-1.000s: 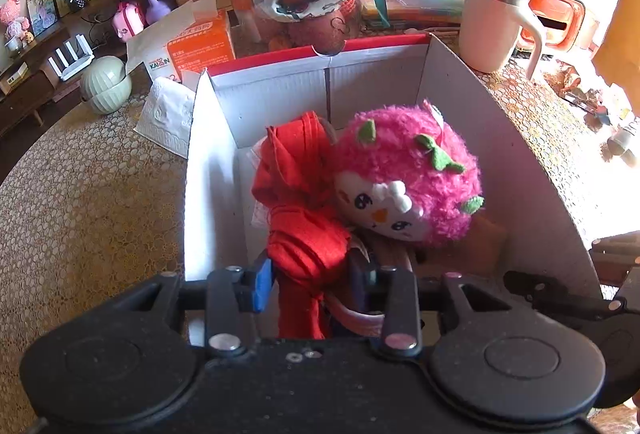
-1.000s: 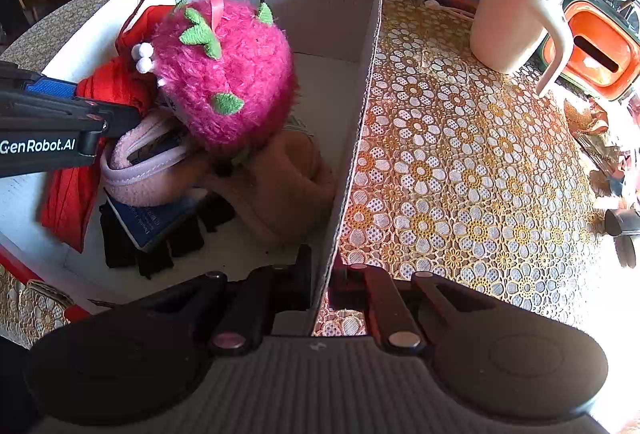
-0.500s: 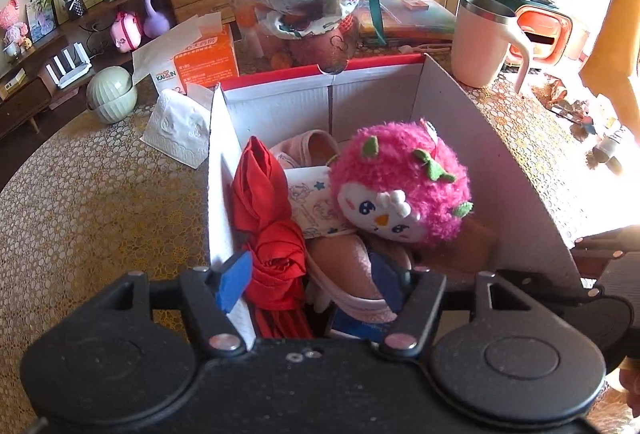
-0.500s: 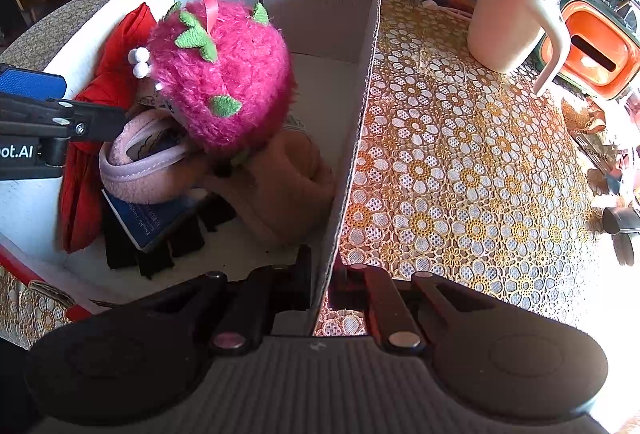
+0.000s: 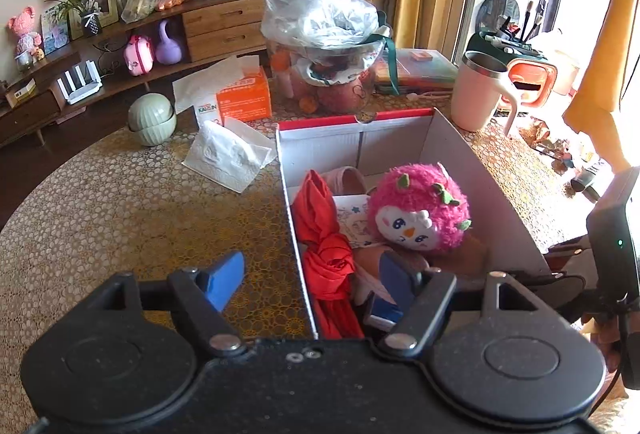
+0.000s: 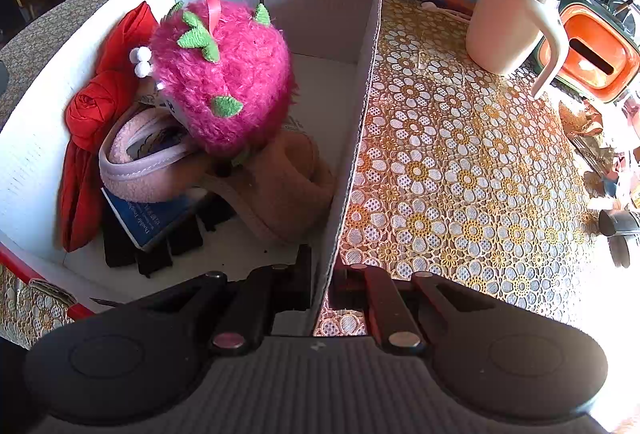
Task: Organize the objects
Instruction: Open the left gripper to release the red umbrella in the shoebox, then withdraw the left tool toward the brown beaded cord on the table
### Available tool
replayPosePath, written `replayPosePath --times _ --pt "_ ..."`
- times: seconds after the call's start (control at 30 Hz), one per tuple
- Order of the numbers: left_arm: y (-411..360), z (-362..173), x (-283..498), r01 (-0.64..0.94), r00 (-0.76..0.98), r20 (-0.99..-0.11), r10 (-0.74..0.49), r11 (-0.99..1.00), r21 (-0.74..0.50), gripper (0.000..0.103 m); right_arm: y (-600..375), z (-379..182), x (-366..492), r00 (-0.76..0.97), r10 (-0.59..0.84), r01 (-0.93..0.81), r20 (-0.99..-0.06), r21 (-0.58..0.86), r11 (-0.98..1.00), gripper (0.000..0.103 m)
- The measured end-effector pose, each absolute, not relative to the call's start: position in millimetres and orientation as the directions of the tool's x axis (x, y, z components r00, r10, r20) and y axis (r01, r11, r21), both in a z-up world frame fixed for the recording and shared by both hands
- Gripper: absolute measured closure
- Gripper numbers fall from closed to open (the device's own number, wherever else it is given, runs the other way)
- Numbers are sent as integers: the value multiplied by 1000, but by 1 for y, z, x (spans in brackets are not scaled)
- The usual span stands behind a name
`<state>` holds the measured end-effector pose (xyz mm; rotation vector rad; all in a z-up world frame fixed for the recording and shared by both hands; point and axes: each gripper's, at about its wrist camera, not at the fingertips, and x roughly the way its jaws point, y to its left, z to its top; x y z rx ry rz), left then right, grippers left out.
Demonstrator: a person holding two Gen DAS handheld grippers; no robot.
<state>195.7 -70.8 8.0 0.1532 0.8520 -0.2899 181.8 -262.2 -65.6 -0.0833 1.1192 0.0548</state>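
Left gripper (image 5: pixel 308 282): jaws spread wide and just been opening; they straddle the box's left wall, one blue pad over the tablecloth, the other inside the box; the pads press on nothing.
Tissue pack (image 5: pixel 230 159): lies on the table left of the box, an orange tissue box (image 5: pixel 240 99) behind it.
Cardboard box (image 6: pixel 356 121): white inside, red-edged, open on the lace-covered table (image 6: pixel 460 161).
Red cloth (image 5: pixel 324 234): bunched along the box's left wall.
Pink slipper (image 6: pixel 148 161): inside the box, resting over a blue booklet (image 6: pixel 148 222).
Pink plush toy (image 6: pixel 224 81): sits mid-box, leaning on the slipper and a brown slipper (image 6: pixel 288 185).
Right gripper (image 6: pixel 320 286): fingers pressed together on the box's right wall, one inside, one outside.
Mug (image 6: pixel 508 21): stands on the table, right of the box.
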Motion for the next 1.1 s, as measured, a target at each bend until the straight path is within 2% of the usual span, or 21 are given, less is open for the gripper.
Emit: replayPosePath --times 0.3,0.63,0.83,1.1 --pt "-10 27 182 226 682 -719 -135 974 32 21 -263 -65 181 435 -4 -85 -901 -46 995 95" --pt "67 25 167 126 719 -688 -96 992 -6 2 -262 -65 182 431 -11 -97 -902 -58 994 95" --pt "98 11 162 82 721 -689 -74 996 -21 1 -260 -65 183 429 -17 -113 -903 -72 991 96" --pt "115 -23 158 62 704 -711 -11 997 47 1 -261 -65 186 422 -15 -140 -906 -81 987 96"
